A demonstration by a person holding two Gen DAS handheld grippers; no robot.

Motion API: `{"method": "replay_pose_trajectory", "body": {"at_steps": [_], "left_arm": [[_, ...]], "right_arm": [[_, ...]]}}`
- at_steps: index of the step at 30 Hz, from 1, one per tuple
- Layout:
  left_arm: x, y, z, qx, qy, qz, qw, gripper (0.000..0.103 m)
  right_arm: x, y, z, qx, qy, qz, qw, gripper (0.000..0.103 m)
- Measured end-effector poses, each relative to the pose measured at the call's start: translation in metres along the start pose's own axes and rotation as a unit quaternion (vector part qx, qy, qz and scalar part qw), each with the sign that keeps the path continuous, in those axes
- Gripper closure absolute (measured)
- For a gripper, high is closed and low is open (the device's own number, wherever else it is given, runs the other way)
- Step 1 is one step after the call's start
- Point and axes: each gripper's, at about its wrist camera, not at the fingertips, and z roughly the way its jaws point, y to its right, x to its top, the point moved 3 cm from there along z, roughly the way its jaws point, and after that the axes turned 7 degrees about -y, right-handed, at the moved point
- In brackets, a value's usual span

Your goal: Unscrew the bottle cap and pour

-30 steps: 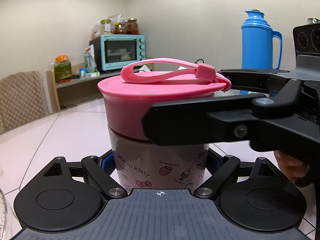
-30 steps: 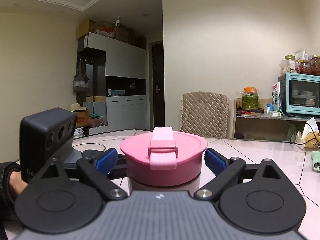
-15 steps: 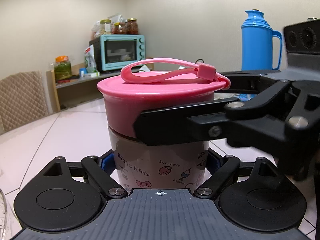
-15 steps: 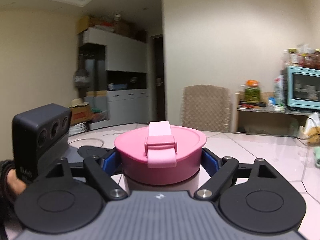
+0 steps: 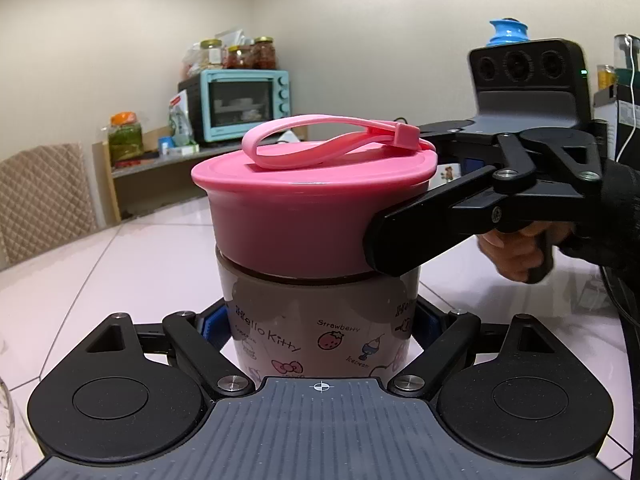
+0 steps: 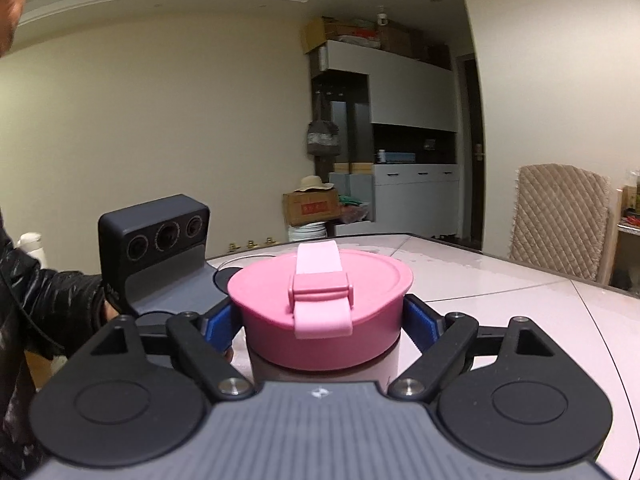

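Note:
A translucent Hello Kitty bottle [image 5: 316, 320] with brown liquid stands upright on the pale table. A wide pink cap [image 5: 304, 212] with a pink loop strap sits on it. My left gripper [image 5: 320, 326] is shut on the bottle's body, blue pads on both sides. My right gripper [image 6: 322, 322] is shut on the pink cap [image 6: 320, 300], blue pads against its sides. In the left wrist view the right gripper's black finger [image 5: 432, 232] reaches in from the right and presses the cap's side.
A glass rim [image 5: 6, 428] shows at the left edge of the left wrist view. A blue thermos [image 5: 507, 32] stands behind the right gripper. A teal oven [image 5: 240, 100] and jars sit on a far shelf. A quilted chair [image 6: 560, 220] stands at the table's far side.
The right gripper closed on the pink cap and has swung around it clockwise as seen from above; the cap's strap clasp has turned with it. The left gripper holds the bottle still.

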Motion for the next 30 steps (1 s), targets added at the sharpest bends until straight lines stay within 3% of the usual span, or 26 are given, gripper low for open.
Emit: {"method": "replay_pose_trajectory", "body": {"at_steps": [5,10,21,30], "left_arm": [[-0.001,0.000,-0.001,0.000,0.000,-0.001,1.0000,0.013],[-0.001,-0.001,-0.002,0.000,0.000,-0.001,1.0000,0.013],[-0.002,0.002,-0.002,-0.001,0.000,-0.002,1.0000,0.013],[-0.002,0.002,-0.002,-0.001,-0.001,-0.003,1.0000,0.013]], "right_arm": [[-0.005,-0.028,-0.009,-0.101,0.006,0.036,0.994,0.008],[-0.007,-0.054,-0.009,-0.190,0.029,0.073,0.979,0.007],[-0.004,-0.075,0.021,-0.267,0.039,0.077,0.960,0.008],[-0.008,-0.075,0.032,-0.279,0.039,0.088,0.956,0.013]]}}
